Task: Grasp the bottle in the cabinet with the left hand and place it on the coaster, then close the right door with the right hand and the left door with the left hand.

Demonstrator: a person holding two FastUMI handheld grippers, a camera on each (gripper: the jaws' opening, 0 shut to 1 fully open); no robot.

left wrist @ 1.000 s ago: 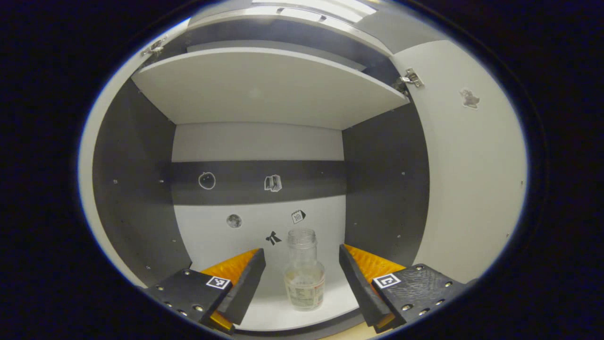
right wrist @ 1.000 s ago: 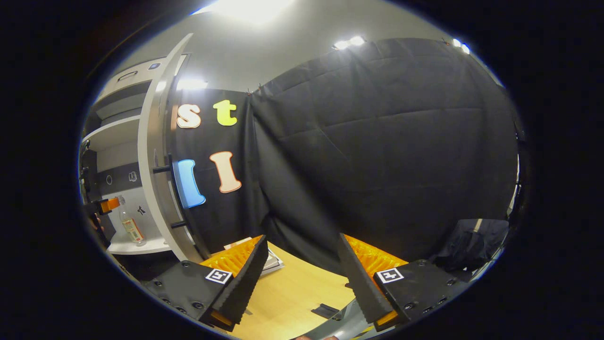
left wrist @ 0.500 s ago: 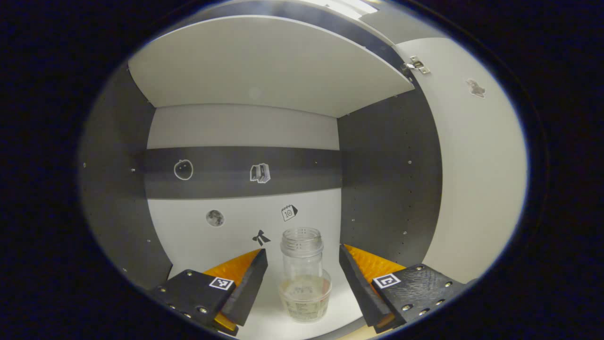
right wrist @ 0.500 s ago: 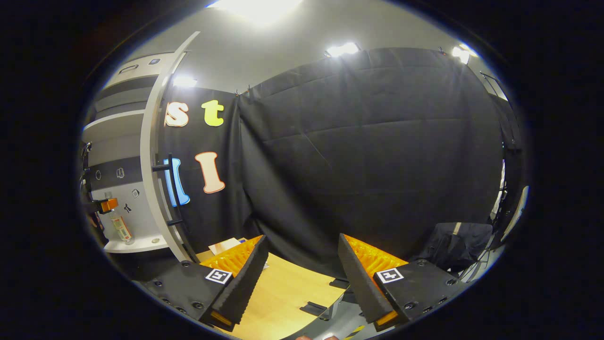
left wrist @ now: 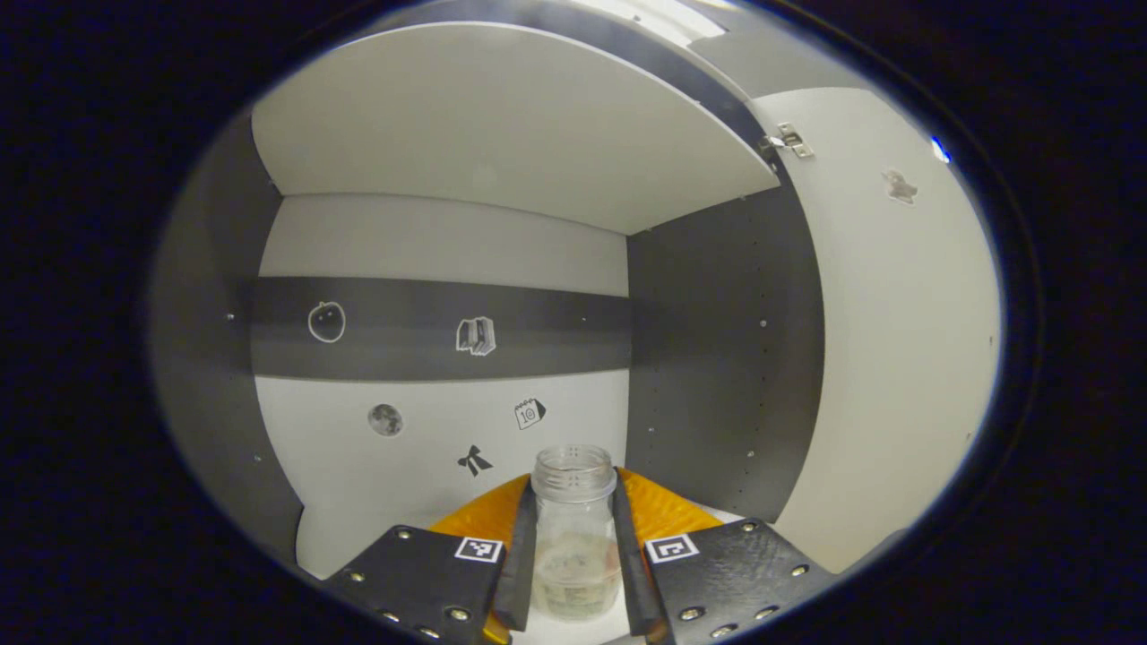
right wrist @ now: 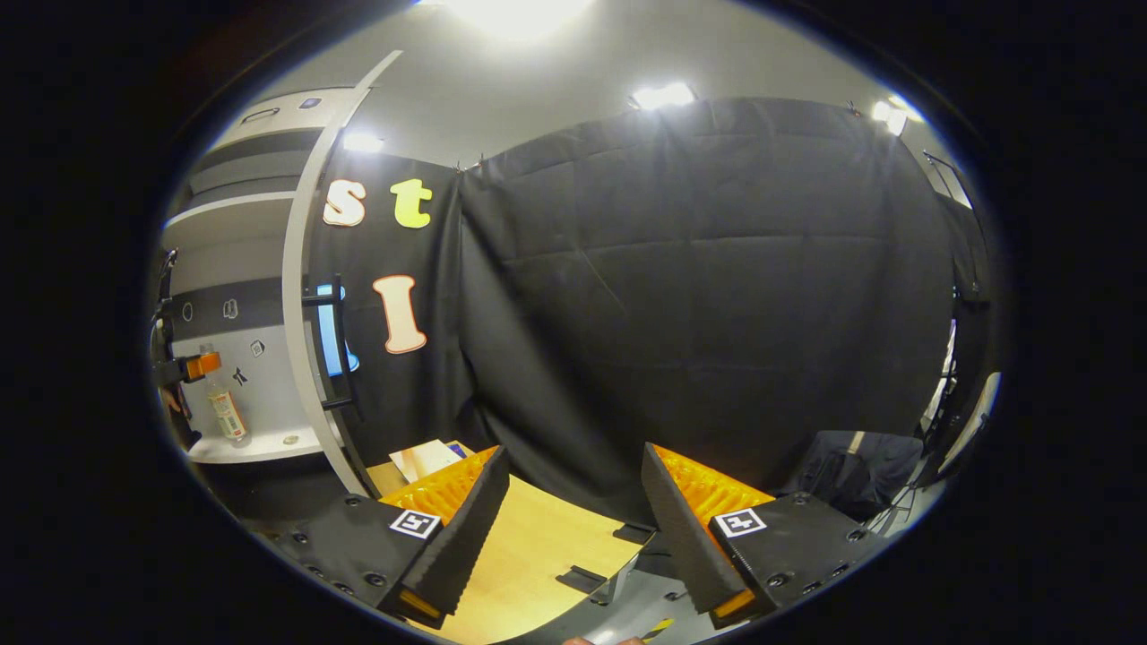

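The left gripper [left wrist: 573, 560] is seen inside the cabinet [left wrist: 717, 358], its fingers [left wrist: 518, 560] pressed against both sides of the clear, uncapped bottle [left wrist: 573, 528], which is held upright over the white shelf [left wrist: 323, 546] near its right end. The right gripper [right wrist: 573, 528] is held with fingers spread wide — nothing between them — above the tabletop [right wrist: 529, 564]. In the right gripper view, the open right door [right wrist: 300, 296] is seen edge-on.

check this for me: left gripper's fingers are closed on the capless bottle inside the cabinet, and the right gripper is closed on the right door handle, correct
Not quite. The right gripper isn't on the right door handle; in the right gripper view its fingers are spread open over the wooden table, holding nothing. The rest stands: in the left gripper view the left gripper is closed on the capless bottle inside the cabinet.
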